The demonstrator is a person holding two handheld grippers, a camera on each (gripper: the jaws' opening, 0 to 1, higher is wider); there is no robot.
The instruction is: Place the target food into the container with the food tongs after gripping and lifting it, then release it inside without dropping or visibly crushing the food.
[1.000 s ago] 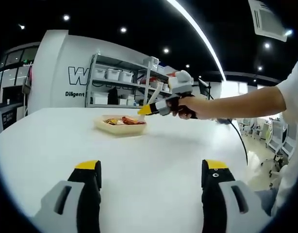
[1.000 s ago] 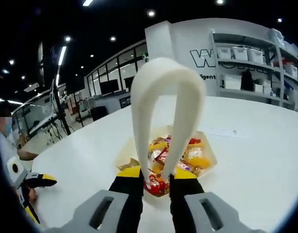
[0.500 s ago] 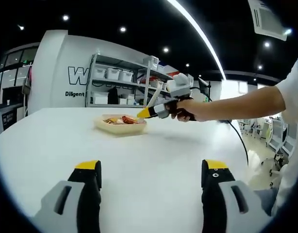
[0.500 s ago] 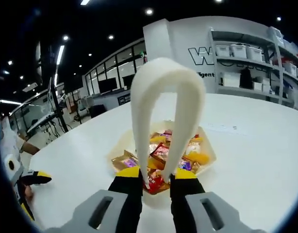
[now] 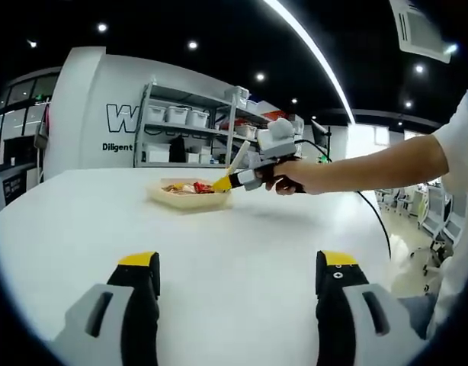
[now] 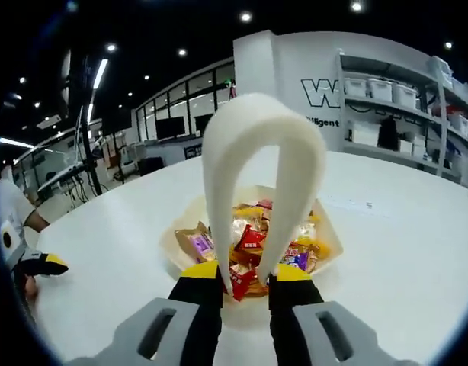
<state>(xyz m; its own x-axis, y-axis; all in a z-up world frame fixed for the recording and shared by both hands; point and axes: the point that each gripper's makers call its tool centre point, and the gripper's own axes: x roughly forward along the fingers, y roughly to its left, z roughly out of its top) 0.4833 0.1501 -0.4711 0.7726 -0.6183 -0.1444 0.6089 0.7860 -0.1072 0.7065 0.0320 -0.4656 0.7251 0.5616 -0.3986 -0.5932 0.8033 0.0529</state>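
Right claw [image 6: 247, 284]: squeezed onto the white tongs [image 6: 262, 164], whose loop rises between its jaws; in the left gripper view it hangs over the tray [image 5: 187, 197] in a person's hand [image 5: 291, 175].
Tongs tips: pinched on a red packet [image 6: 239, 279] at the near edge of the tray [image 6: 329, 240]; whether the packet is clear of the pile I cannot tell.
Target food: that red packet, low over the tray's wrapped snacks [image 6: 253, 236].
Left claw [image 5: 236, 284]: wide open, holding nothing, low over the bench [image 5: 242, 236], well apart from the tray.
Doing it well: likely keep the squeeze even, just enough to hold the wrapper without denting it, and keep the tips level.
Release: ease the squeeze only when the packet sits low inside the tray.
Risk: a thin slick wrapper may slip from the tips.
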